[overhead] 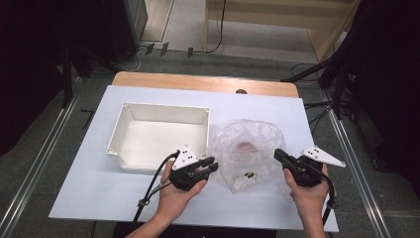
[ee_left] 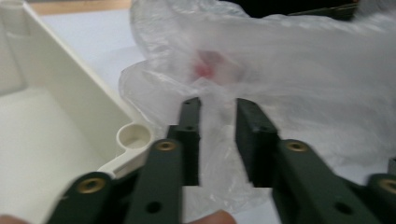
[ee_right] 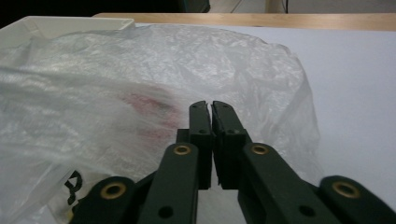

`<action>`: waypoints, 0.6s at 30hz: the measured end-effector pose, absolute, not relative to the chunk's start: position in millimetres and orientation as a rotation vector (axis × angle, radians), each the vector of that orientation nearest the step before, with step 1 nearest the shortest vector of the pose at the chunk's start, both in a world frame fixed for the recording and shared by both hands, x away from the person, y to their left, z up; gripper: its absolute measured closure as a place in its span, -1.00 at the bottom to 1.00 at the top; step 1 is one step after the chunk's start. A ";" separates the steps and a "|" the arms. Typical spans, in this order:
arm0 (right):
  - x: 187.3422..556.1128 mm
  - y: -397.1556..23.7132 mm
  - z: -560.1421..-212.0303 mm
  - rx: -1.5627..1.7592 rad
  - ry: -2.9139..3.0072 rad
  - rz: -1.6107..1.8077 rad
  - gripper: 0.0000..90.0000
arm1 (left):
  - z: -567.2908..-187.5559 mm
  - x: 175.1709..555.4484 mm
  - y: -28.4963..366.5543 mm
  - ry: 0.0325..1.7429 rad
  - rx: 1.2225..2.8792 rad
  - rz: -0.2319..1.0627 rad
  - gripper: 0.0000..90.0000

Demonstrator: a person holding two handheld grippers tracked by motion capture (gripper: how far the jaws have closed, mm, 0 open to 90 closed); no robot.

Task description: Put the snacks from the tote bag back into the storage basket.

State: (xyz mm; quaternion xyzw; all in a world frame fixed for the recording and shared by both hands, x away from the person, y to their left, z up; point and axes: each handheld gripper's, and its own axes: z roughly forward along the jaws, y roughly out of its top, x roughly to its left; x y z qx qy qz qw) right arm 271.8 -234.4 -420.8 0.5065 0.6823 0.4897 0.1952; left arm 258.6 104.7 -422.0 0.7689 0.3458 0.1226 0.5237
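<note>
Here, crinkly clear plastic bag [overhead: 247, 151]

Bright even overhead light, dark surroundings, soft shadows, left gripper view blurred.

bag [overhead: 250, 151] – thin clear crinkled plastic, glossy | bin [overhead: 158, 136] – smooth matt cream plastic | table [overhead: 208, 82] – wood edge

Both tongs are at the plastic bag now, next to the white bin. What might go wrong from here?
The right tongs are shut at the clear plastic bag; whether film is actually pinched is hard to tell, so a pull may slip off.
The left tongs stand open around a fold, not pressing it, so one-sided lifting could tilt the bag and shift the reddish item inside.
The white bin corner sits close beside the left tongs; a sideways move may knock it.
</note>
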 end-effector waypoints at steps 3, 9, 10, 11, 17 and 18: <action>269.9 -232.1 -417.9 1.396 1.894 1.396 1.00 | -411.0 249.6 103.1 0.768 1.836 0.324 -0.15; 266.2 -230.9 -405.2 1.373 1.834 1.461 1.00 | -395.9 237.8 106.3 0.666 1.822 0.296 -0.68; 265.5 -230.0 -403.0 1.362 1.827 1.469 1.00 | -395.2 236.9 106.5 0.657 1.822 0.293 -0.69; 265.1 -229.1 -401.8 1.359 1.823 1.477 1.00 | -394.5 235.6 105.7 0.658 1.819 0.297 -0.69; 266.0 -220.9 -397.1 1.331 1.826 1.496 1.00 | -388.5 230.6 98.4 0.635 1.807 0.290 -0.71; 265.7 -220.1 -396.7 1.320 1.825 1.497 1.00 | -387.6 230.7 97.2 0.627 1.812 0.284 -0.71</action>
